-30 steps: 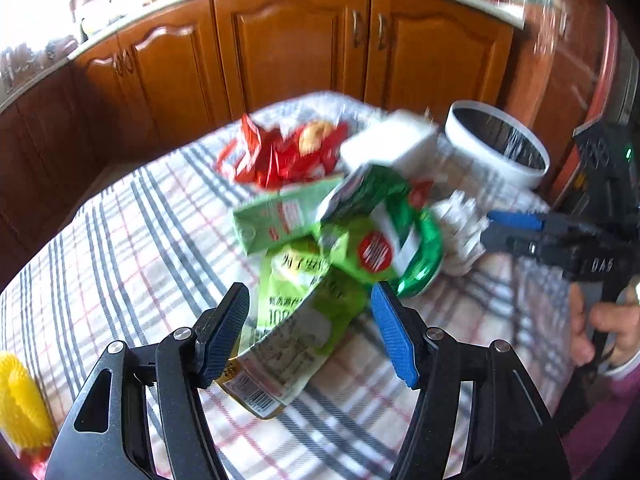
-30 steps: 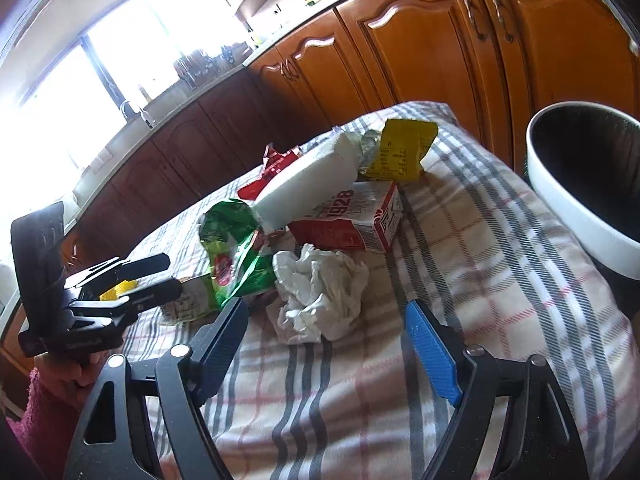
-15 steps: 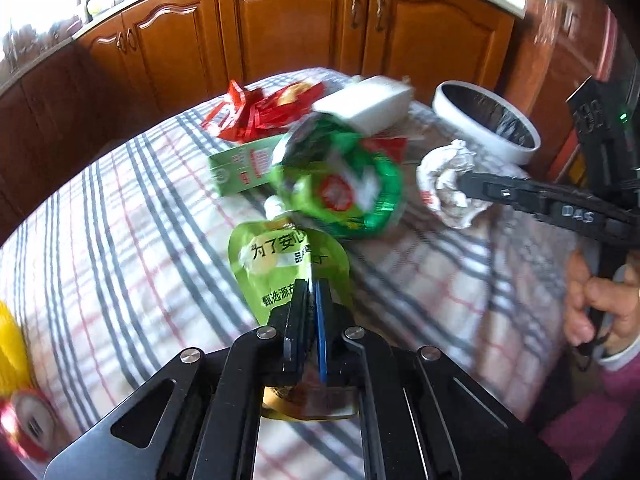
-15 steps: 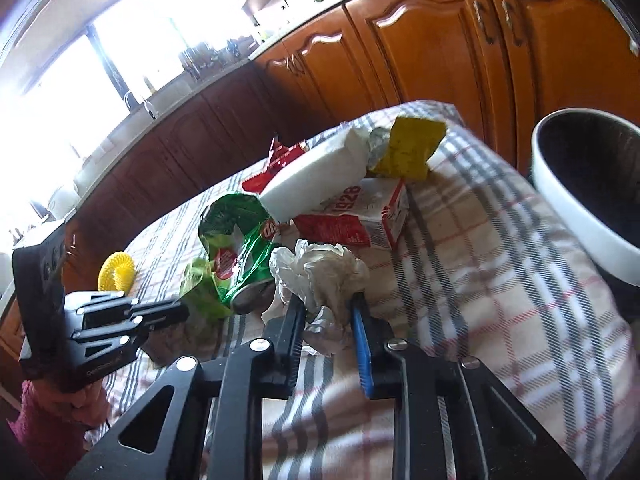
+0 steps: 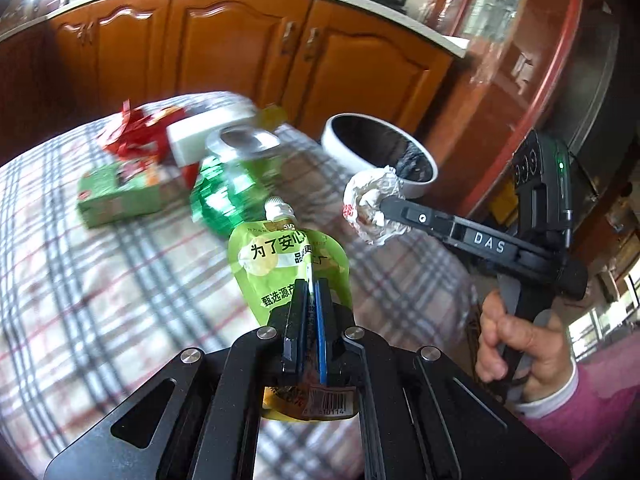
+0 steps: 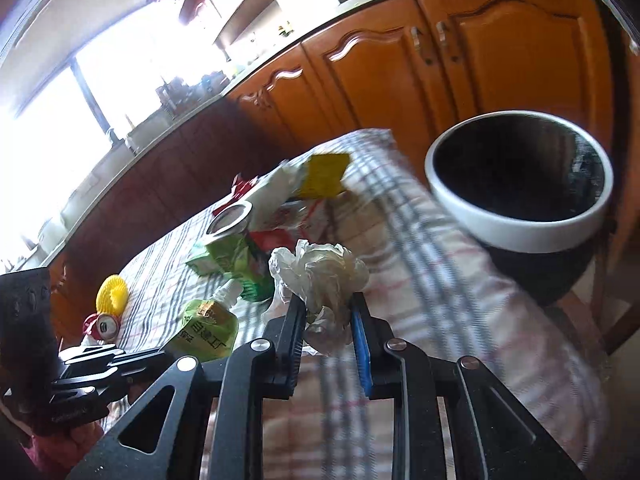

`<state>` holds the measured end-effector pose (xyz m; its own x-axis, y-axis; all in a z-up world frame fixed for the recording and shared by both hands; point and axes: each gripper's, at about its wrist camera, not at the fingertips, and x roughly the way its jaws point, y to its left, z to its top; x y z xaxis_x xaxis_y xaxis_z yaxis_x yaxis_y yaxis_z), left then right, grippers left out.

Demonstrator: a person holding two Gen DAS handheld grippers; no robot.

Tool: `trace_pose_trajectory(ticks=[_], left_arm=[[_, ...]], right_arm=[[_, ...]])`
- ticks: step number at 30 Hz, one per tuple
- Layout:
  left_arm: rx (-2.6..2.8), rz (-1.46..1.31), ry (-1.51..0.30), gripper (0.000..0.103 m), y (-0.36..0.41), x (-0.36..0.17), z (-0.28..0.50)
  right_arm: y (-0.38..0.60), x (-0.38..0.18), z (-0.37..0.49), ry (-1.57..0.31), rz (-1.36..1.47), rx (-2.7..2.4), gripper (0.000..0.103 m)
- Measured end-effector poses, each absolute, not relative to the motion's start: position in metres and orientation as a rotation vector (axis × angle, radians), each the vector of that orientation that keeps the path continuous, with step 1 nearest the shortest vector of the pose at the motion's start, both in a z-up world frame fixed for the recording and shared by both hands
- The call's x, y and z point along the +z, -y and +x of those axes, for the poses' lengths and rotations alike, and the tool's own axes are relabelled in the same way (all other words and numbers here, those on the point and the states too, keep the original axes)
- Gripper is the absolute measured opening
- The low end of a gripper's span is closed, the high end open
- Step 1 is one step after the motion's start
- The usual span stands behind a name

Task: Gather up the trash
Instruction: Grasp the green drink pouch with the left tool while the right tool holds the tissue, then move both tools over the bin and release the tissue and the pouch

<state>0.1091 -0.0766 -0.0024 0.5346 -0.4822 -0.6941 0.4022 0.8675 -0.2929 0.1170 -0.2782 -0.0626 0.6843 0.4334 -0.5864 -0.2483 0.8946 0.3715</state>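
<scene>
White-rimmed and dark inside, the round bin (image 6: 520,216) stood just past the table's far right edge, and we could not make out anything lying in it. Our left gripper (image 5: 311,300) had its fingers clamped flat on the green spouted pouch (image 5: 286,256), glossy and printed, its white nozzle pointing away from us and its barcoded bottom poking out below the pads, clear of the checked tablecloth (image 5: 100,280). Our right gripper (image 6: 326,320) had its fingers pinched on the crumpled white paper wad (image 6: 320,272), wrinkled and lumpy, held off the cloth and near the bin's rim. Behind them the rest of the trash sat bunched mid-table: a green carton (image 5: 120,196) lying flat, a shiny green bag (image 5: 224,196) with a silvery open mouth, a white block (image 5: 208,136), red wrappers (image 5: 136,136) and a yellow packet (image 6: 324,174) toward the far edge. Over at the near left edge lay a yellow mesh sleeve (image 6: 113,294) and a red can (image 6: 102,326). Between the pile and the bin we had an open strip of cloth, with wooden cabinets (image 5: 240,52) close behind the table.
</scene>
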Motion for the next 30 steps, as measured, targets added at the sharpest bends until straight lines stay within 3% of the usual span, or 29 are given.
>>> trace_pose_trajectory(ticks=[30], left_arm=[[-0.574,-0.092,-0.787,0.003,0.182,0.013,0.195]], right_arm=[[0.392,-0.043,0.138,-0.64,0.326,0.172,0.023]])
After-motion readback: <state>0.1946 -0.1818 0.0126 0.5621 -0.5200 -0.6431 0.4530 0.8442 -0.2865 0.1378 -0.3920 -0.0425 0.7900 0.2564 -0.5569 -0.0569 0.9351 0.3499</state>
